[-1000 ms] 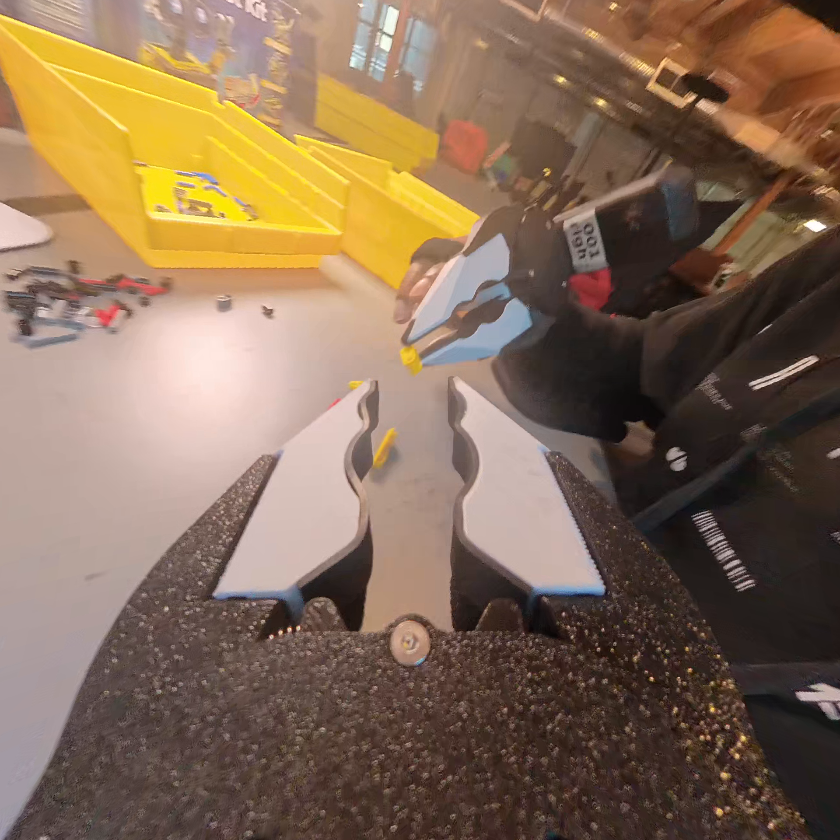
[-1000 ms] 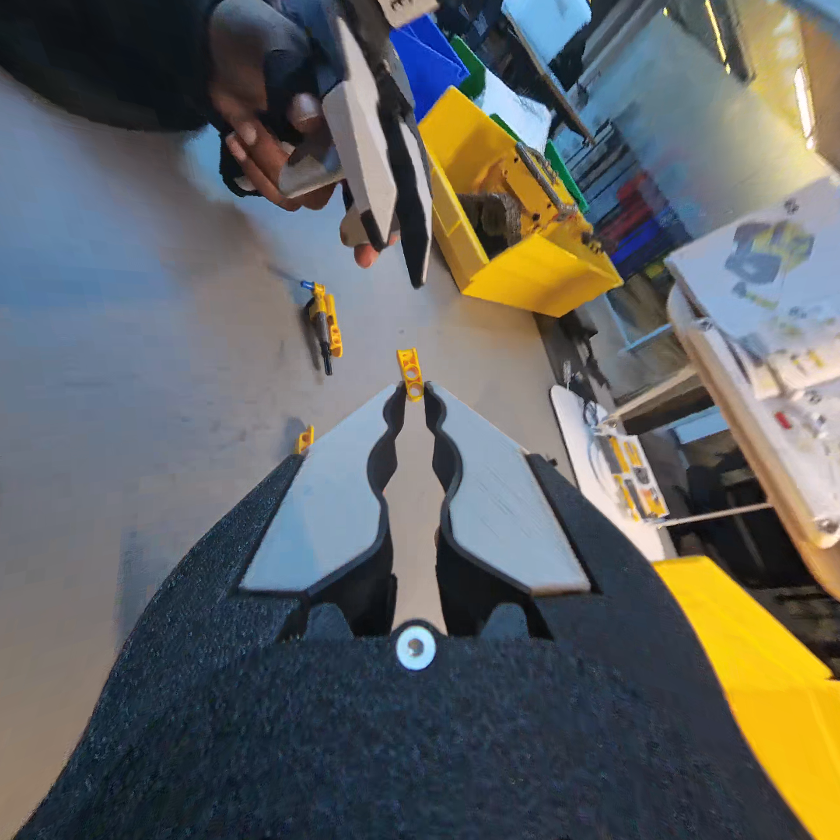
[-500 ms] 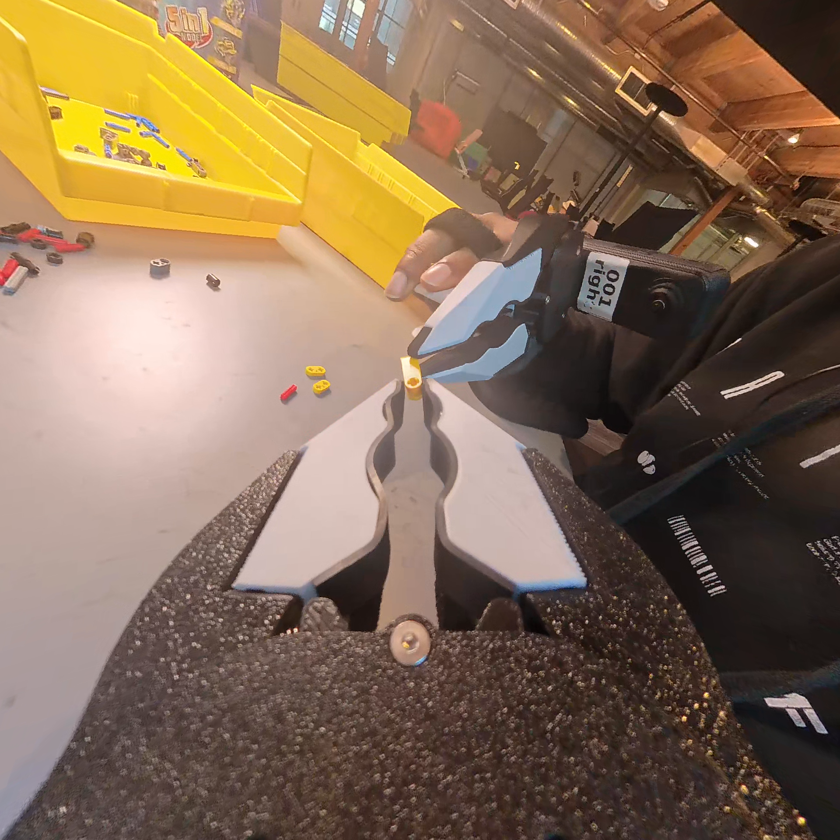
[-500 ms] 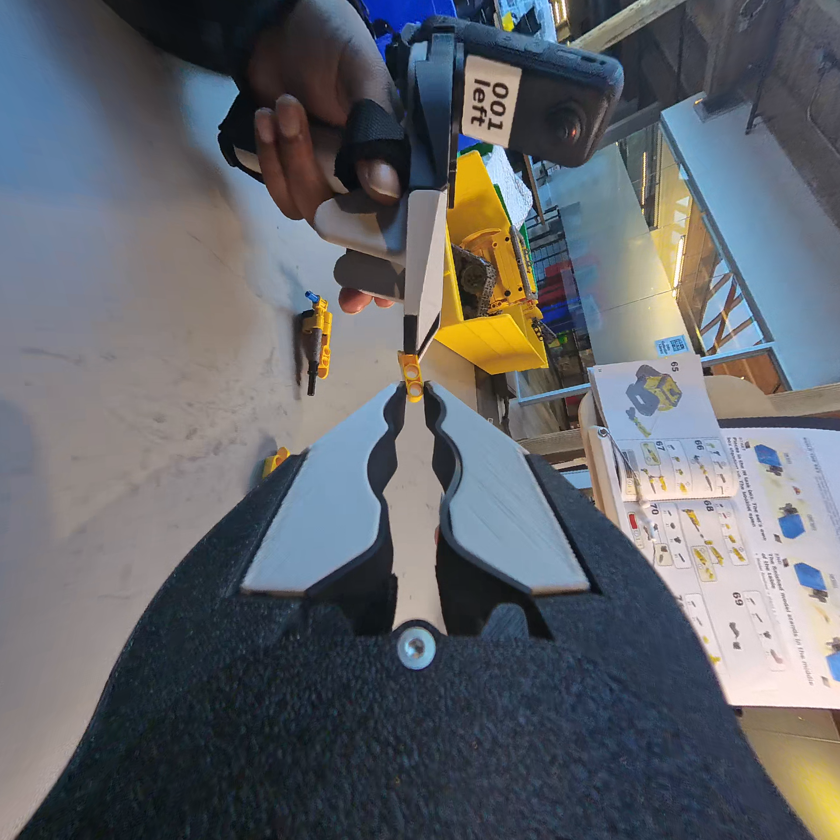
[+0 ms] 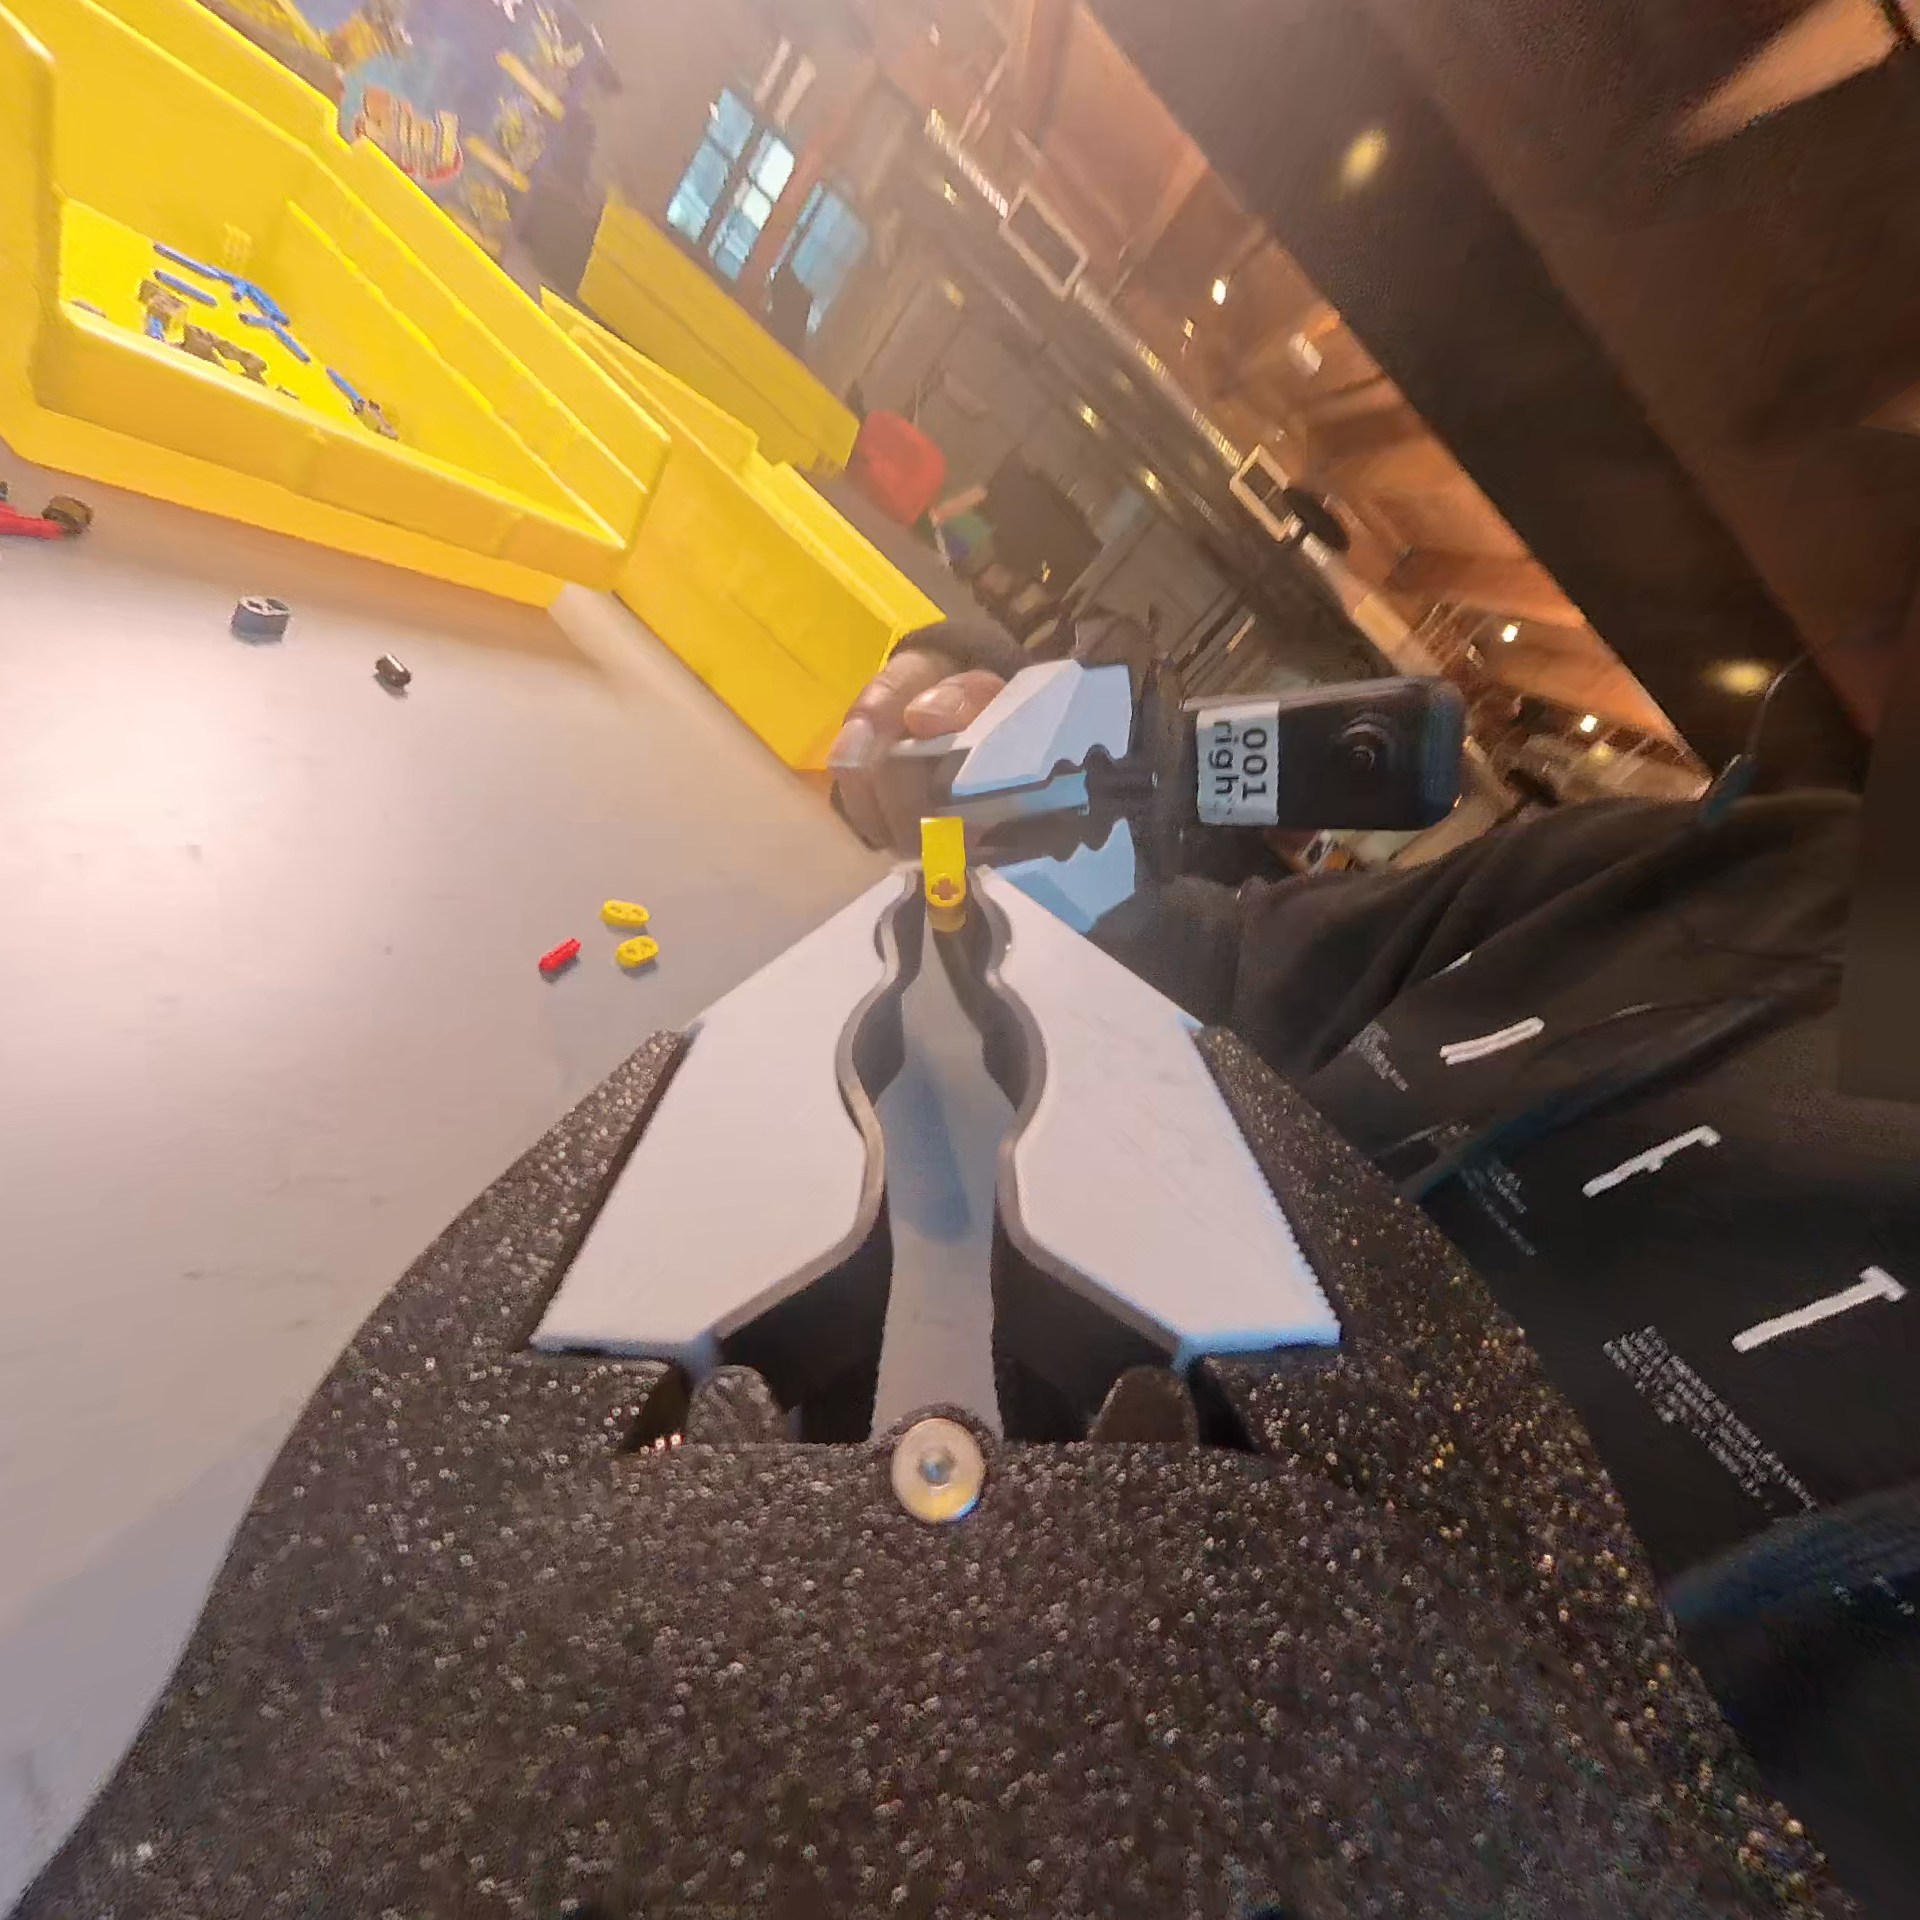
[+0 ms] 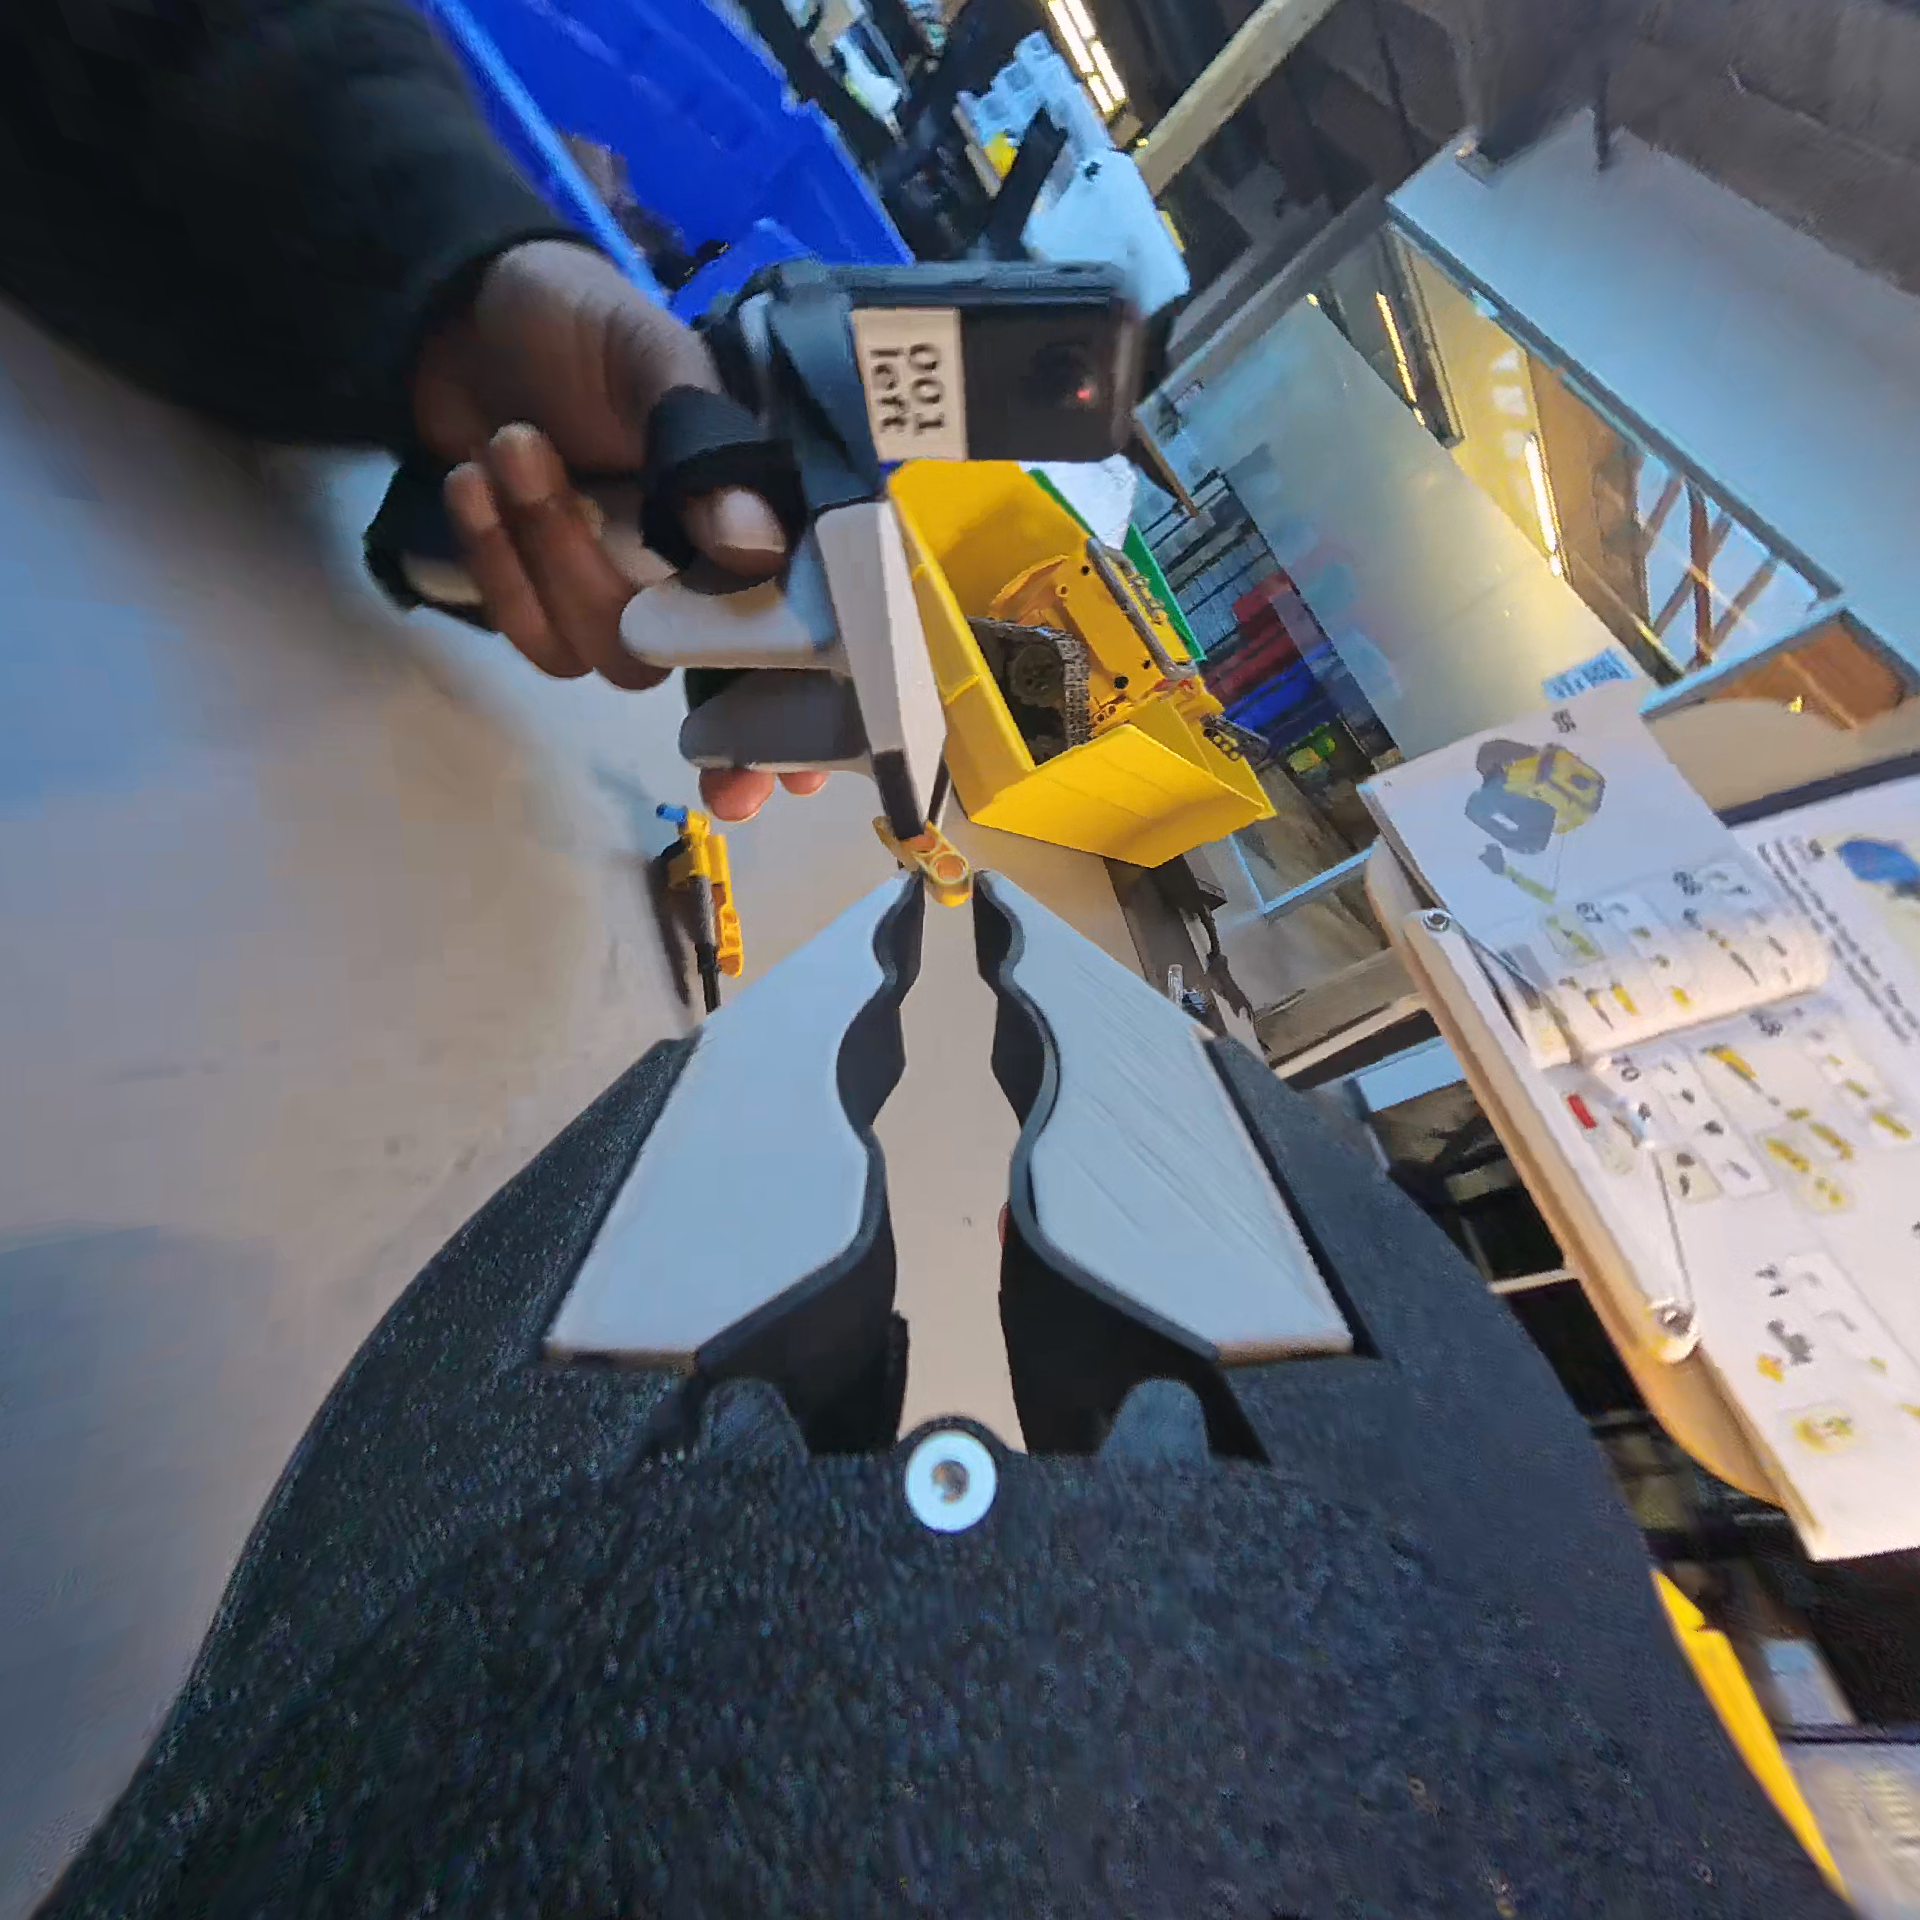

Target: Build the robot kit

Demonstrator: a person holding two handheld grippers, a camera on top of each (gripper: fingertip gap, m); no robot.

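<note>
A small yellow beam piece (image 5: 943,868) is held in the air above the grey table (image 5: 312,1039), between both grippers. My left gripper (image 5: 943,906) is shut on its lower end, with the cross hole facing the camera. The right gripper (image 5: 966,821) meets it from beyond, its fingers close together at the piece's top. In the right wrist view my right gripper (image 6: 943,883) has its tips closed around one end of the piece (image 6: 943,862). There the left gripper (image 6: 914,810) pinches the other end from above.
Large yellow bins (image 5: 312,436) stand at the back left. Two yellow links (image 5: 623,914), a red pin (image 5: 559,956) and black bits (image 5: 260,615) lie loose. A small yellow assembly (image 6: 707,904), a yellow bin holding a model (image 6: 1091,790) and an instruction booklet (image 6: 1662,987) are near.
One second ago my left gripper was open and only the right held the piece. The left came in and shut on it. Both have since turned, and the piece now sits tilted at the right gripper's tips.
</note>
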